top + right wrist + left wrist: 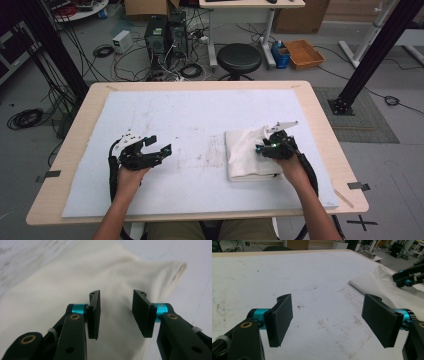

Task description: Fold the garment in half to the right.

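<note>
High view: the left gripper (159,144) is held over the bare white mat (190,115) on the left side of the table (70,130), jaws spread wide, nothing between them. The right gripper (264,146) is held over the folded white cloth (245,157), which lies on the mat right of centre, near the table's right edge. Its jaws are too small here to judge (the gap is read in its own view). Both grippers are gripped by the person's hands, forearms entering from the bottom edge. Beyond the table's far edge a black stool (239,58) is seen on the floor, with computer towers (165,35) and loose cables to its left and a cardboard box (303,53) to its right.

Left gripper view: the two black jaws are set far apart over stained mat (312,277), nothing clamped. The cloth (377,281) is seen at upper right, well apart from these jaws, with the other gripper (402,280) over it.

Right gripper view: the jaws are parted by a moderate gap (narrower than the left pair's), directly over the cloth (50,297). Nothing is pinched between the pads; whether the tips touch the fabric cannot be told. A cloth corner (178,267) is seen reaching toward the upper right, mat (197,290) beyond it.
</note>
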Motion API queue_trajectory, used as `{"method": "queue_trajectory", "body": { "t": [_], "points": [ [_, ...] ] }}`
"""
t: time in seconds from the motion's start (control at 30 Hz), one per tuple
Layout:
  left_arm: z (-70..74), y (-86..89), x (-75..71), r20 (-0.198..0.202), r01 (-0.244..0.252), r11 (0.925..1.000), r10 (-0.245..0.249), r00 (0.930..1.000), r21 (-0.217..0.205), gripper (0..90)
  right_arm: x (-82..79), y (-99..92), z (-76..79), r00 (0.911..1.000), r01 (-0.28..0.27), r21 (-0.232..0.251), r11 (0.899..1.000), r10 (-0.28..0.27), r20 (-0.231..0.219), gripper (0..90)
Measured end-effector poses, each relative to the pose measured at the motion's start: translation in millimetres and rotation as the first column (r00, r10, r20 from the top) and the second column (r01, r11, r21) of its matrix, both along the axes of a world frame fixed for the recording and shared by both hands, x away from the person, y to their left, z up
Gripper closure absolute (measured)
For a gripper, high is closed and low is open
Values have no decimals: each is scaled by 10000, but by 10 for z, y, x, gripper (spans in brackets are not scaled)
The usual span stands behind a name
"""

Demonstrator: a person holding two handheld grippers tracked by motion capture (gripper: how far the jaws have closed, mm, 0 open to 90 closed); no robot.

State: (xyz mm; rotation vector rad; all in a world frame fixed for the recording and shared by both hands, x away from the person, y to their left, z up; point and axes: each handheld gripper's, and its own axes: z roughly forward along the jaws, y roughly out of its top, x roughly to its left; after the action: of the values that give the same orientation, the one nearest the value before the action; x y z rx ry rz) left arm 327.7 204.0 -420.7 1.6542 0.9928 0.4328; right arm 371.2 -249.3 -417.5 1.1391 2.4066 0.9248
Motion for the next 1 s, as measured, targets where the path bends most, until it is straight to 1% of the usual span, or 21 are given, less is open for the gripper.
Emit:
{"method": "queue_trajectory", "body": {
  "t": [0.03,0.1,0.13,0.17,0.23,0.3,0.4,0.47,0.5,0.53,0.57,0.6,0.63,0.7,0.73,0.77,0.83,0.87,0.9,0.93,1.0],
  "points": [
    [1,-3,0,26,9,10000,-9,10000,-14,249,-45,-30,-19,9999,-104,61,9999,104,-41,590],
    [0,-7,3,34,7,10000,-7,10000,-22,249,-136,-89,-88,9990,-273,-29,9996,272,-345,590],
    [-1,-9,6,43,-1,10000,1,10000,-57,249,-164,-115,-128,9989,-341,-162,9993,335,-318,588],
    [0,-10,7,54,9,10000,-9,10000,-71,249,-194,-145,-154,9992,-326,-160,9993,322,-231,585],
    [1,-6,10,95,5,10000,-4,10000,-63,248,-238,-214,-176,9991,-393,-1,9992,393,-142,567],
    [-6,-2,17,24,14,10000,-14,10000,-63,229,-277,-268,-173,9987,-482,7,9988,482,-192,501],
    [-23,5,30,-35,-44,10000,44,10000,-75,223,-334,-345,-141,9966,-701,269,9972,712,-427,387],
    [-27,18,38,-24,-38,10000,38,10000,-71,223,-368,-408,-104,9950,-869,696,9938,900,-428,339],
    [-28,22,41,-20,-39,9999,39,10000,-141,223,-387,-446,-84,9952,-918,858,9921,943,-259,302],
    [-26,32,42,16,-12,9999,13,10000,-139,223,-407,-482,-64,9966,-827,1032,9912,823,81,262],
    [-24,41,40,49,26,9998,-25,10000,-180,222,-426,-521,-43,9967,-693,1182,9906,637,506,228],
    [-22,52,40,92,39,9998,-37,10000,-194,223,-437,-562,-21,9944,-589,1306,9897,467,949,208],
    [-20,67,43,135,64,9998,-61,9999,-214,223,-450,-599,1,9901,-453,1431,9887,255,1379,208],
    [-21,113,53,192,82,9996,-77,9998,-278,223,-480,-668,45,9767,-188,1697,9853,-181,2137,208],
    [-25,138,58,197,101,9995,-95,9998,-284,223,-493,-709,68,9660,-49,1841,9829,-429,2549,208],
    [-30,152,61,221,109,9994,-101,9997,-337,223,-502,-739,83,9572,46,1925,9813,-600,2831,208],
    [-47,195,69,297,165,9994,-156,9994,-297,223,-519,-788,103,9476,198,2094,9776,-852,3080,208],
    [-54,203,71,306,147,9995,-138,9994,-294,223,-521,-818,109,9410,379,2204,9747,-1090,3204,207],
    [-63,215,78,333,115,9997,-107,9994,-235,223,-520,-833,110,9381,537,2261,9726,-1268,3224,208],
    [-74,218,84,323,71,9997,-62,9995,-253,223,-519,-851,110,9373,779,2286,9704,-1494,3148,208],
    [-95,224,99,317,96,9997,-88,9995,-241,223,-515,-890,102,9367,959,2296,9686,-1659,3084,201]
  ]
}}
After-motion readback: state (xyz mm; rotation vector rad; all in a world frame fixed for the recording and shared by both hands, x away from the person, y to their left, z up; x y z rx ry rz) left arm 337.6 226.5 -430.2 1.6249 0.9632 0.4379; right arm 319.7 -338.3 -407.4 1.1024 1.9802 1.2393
